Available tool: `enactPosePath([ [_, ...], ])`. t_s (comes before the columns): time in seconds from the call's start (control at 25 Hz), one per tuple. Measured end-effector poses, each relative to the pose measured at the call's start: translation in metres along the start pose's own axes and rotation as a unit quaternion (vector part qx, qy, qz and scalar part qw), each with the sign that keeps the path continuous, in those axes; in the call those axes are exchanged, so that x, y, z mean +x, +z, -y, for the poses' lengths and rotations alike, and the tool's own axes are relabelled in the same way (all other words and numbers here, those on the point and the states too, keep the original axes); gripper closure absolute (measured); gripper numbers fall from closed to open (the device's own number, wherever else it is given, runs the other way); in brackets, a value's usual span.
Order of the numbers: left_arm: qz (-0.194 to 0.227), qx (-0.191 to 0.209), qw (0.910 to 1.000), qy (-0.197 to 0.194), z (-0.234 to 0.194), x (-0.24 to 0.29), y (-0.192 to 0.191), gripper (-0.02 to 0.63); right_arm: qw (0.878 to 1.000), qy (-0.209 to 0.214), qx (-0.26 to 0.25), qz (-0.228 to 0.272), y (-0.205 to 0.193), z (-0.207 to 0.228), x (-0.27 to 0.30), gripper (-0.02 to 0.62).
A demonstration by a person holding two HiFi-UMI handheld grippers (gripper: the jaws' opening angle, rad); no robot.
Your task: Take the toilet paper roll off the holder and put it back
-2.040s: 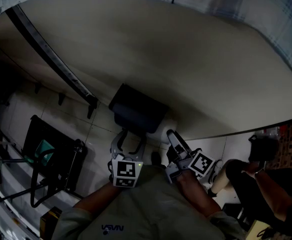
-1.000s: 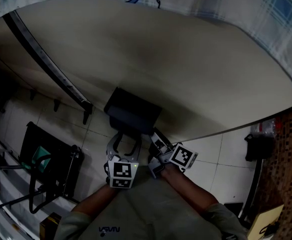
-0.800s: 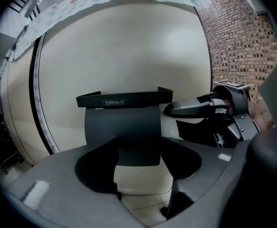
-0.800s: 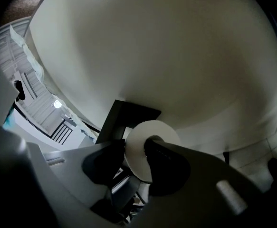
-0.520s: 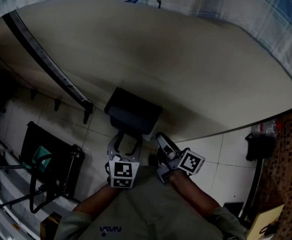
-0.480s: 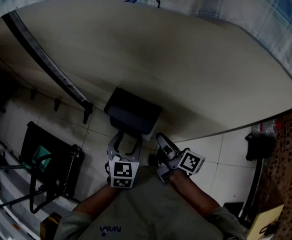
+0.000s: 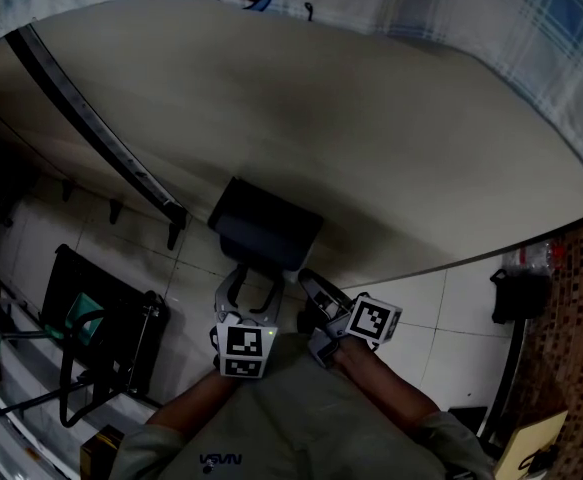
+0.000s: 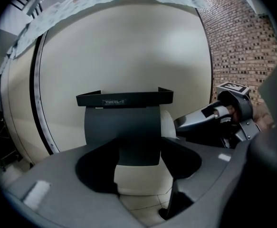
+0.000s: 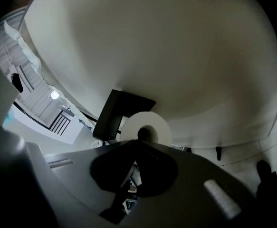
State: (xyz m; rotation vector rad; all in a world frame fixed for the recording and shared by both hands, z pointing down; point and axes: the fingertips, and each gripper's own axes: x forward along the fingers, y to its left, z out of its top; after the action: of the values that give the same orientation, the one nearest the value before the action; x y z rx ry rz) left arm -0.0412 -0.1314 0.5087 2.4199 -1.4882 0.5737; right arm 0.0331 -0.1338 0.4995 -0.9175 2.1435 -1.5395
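A black toilet paper holder (image 7: 264, 223) hangs on the curved cream wall. In the left gripper view its dark cover (image 8: 124, 115) hides most of the white roll (image 8: 168, 122), which shows at the right side and underneath. My left gripper (image 7: 249, 276) is just below the holder, jaws open and spread on both sides of it, touching nothing. The right gripper view faces the roll's end face (image 9: 157, 125) and its core hole. My right gripper (image 9: 137, 142) is shut, its tips together at that hole; I cannot tell whether they touch the roll. It comes in from the right (image 8: 200, 120).
A dark rail (image 7: 91, 118) runs diagonally across the wall at upper left. A black wire rack (image 7: 101, 318) stands on the tiled floor at left. A brick wall (image 8: 243, 42) rises at right. A patterned cloth (image 7: 531, 18) hangs along the top.
The right gripper has shifted a little left toward the holder's side and its jaws have come together. The left gripper has stayed under the holder.
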Motion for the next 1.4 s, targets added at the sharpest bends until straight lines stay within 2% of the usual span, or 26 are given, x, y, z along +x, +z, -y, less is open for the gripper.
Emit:
enactPosePath([
  [0.16,0.003,0.001,1.0,-0.005,0.0,-0.002,0.0,0.33,1.0,0.013,-0.007,-0.008,-0.001,-0.007,0.012,0.594],
  [0.28,0.007,0.005,0.9999,-0.01,0.002,-0.006,0.0,0.342,1.0,0.0,-0.015,-0.017,-0.004,-0.005,0.019,0.594],
  [0.52,0.013,0.005,0.9995,-0.027,0.005,-0.011,0.0,0.376,0.999,0.002,-0.023,-0.031,-0.012,-0.007,0.036,0.594],
  [0.8,0.026,-0.004,0.9994,-0.024,-0.001,-0.018,0.002,0.39,0.998,-0.014,-0.043,-0.041,-0.017,-0.006,0.042,0.594],
  [1.16,0.062,-0.045,0.9969,-0.017,-0.016,-0.027,0.004,0.433,0.995,-0.057,-0.086,0.003,-0.001,-0.005,0.014,0.594],
  [1.32,0.065,-0.064,0.9956,-0.021,-0.022,-0.029,-0.002,0.448,0.982,-0.11,-0.148,0.025,0.004,-0.004,-0.003,0.594],
  [1.4,0.067,-0.071,0.9947,-0.034,-0.02,-0.032,-0.005,0.483,0.974,-0.135,-0.179,0.038,0.006,-0.006,-0.012,0.594],
])
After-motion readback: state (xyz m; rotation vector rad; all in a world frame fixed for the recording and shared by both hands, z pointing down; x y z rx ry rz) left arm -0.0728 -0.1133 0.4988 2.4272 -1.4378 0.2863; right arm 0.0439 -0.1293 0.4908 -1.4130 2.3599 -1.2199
